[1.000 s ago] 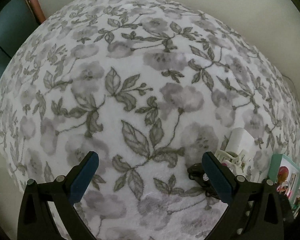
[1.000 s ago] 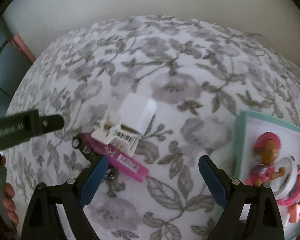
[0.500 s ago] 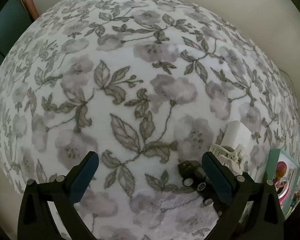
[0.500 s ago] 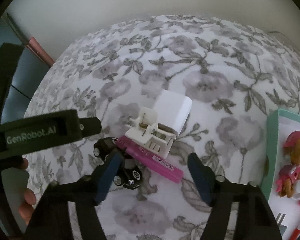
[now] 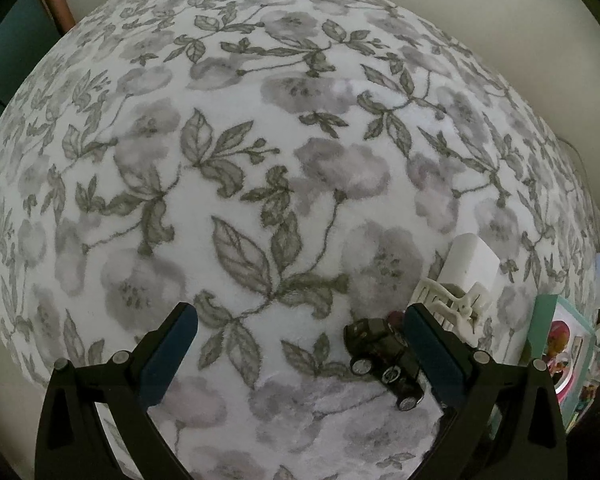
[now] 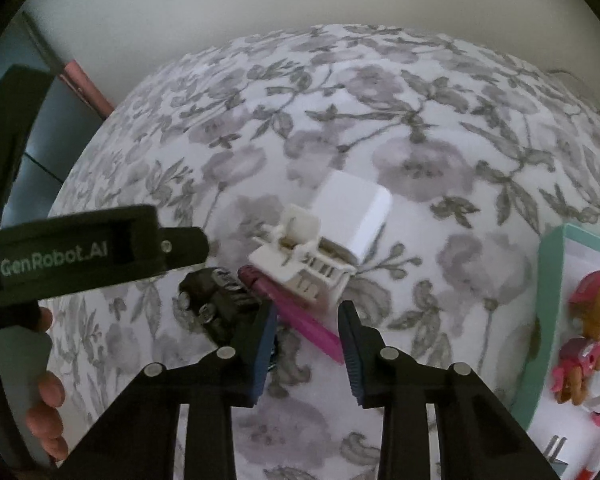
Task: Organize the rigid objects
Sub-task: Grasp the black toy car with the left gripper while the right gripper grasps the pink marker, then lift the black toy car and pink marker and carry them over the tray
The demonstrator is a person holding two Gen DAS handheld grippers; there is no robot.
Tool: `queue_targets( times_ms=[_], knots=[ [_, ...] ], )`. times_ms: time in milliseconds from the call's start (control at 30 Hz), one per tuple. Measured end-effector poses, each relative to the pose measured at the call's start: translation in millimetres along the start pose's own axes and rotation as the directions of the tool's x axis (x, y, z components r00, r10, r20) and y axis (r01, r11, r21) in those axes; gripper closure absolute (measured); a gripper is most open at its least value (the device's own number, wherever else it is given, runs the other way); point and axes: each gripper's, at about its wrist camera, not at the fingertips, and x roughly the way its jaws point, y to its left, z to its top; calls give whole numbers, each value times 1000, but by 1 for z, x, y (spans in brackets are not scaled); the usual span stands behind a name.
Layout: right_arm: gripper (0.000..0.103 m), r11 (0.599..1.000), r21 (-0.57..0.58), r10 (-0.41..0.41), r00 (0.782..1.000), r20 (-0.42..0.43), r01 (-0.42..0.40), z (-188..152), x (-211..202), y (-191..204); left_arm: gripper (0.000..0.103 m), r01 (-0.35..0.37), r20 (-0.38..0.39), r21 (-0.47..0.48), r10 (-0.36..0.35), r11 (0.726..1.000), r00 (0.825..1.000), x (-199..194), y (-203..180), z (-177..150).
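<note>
Lay on the floral blanket (image 6: 440,92), left to right: black toy car (image 6: 216,300), magenta bar (image 6: 300,320) under white clip (image 6: 300,256). Left gripper (image 5: 300,360) jaws spread wide; right gripper (image 6: 306,328) jaws just closing around the bar, not yet pinching

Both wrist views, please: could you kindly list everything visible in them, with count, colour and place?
floral blanket: one, white and grey, beneath everything
toy car: one, black, left of the pink stick
pink stick: one, between the right pads
hair claw clip: one, white, over the stick's far end
white block: one, behind the clip
doll package: one, teal-edged, right edge
left hand-held gripper: open
right hand-held gripper: has just been closing around the stick
</note>
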Motion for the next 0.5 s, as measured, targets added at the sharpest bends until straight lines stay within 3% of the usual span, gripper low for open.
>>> queue_targets(
  times_ms=[500],
  knots=[
    [73, 998, -31, -47, 999, -1, 47, -6, 4, 8, 0, 30, -46, -24, -31, 999, 998, 9, 5, -7]
  ],
)
